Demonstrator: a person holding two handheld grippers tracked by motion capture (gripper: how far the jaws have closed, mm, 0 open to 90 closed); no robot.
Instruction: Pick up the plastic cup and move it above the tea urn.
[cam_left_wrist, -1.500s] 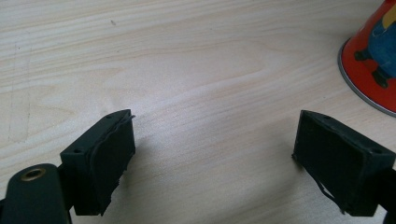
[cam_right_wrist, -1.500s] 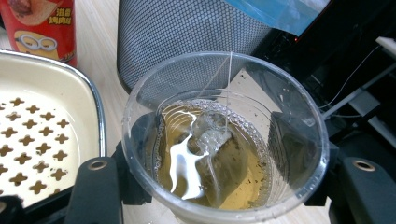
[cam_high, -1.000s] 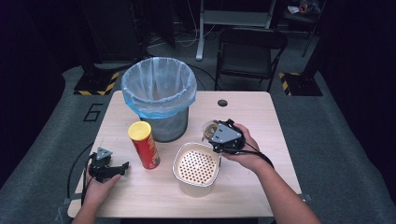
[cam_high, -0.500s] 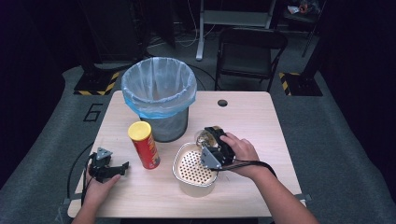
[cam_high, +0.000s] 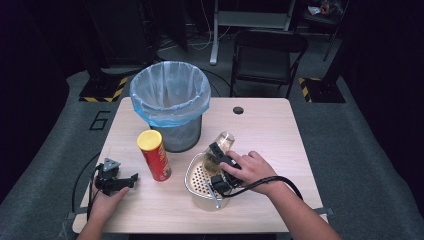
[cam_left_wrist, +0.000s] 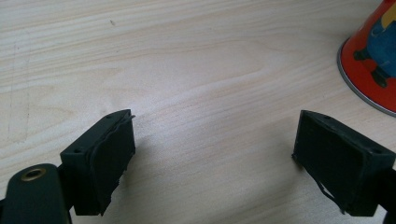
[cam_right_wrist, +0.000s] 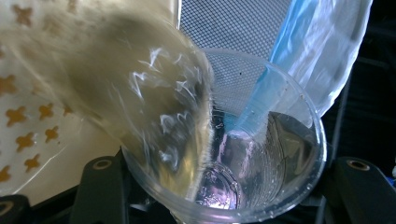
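Observation:
My right gripper (cam_high: 219, 151) is shut on a clear plastic cup (cam_high: 225, 141), tipped over a cream perforated strainer bowl (cam_high: 196, 176). In the right gripper view the cup (cam_right_wrist: 261, 140) sits between the black jaws of the right gripper (cam_right_wrist: 229, 198), and cloudy yellowish liquid (cam_right_wrist: 140, 93) streams from its rim toward the strainer bowl (cam_right_wrist: 28, 116). My left gripper (cam_high: 121, 181) rests on the table at the front left, open. In its own view the left gripper (cam_left_wrist: 212, 158) has bare wood between its pads (cam_left_wrist: 109, 156).
A red chips can with a yellow lid (cam_high: 154, 155) stands between the grippers, its base (cam_left_wrist: 373, 56) near the left jaws. Behind it stands a mesh bin with a blue liner (cam_high: 170, 95). A black folding chair (cam_high: 267, 55) is beyond the table (cam_high: 265, 130).
My right gripper carried the cup from the strainer bowl's far right edge to over it and tipped it, so liquid now pours out. The left gripper stayed still.

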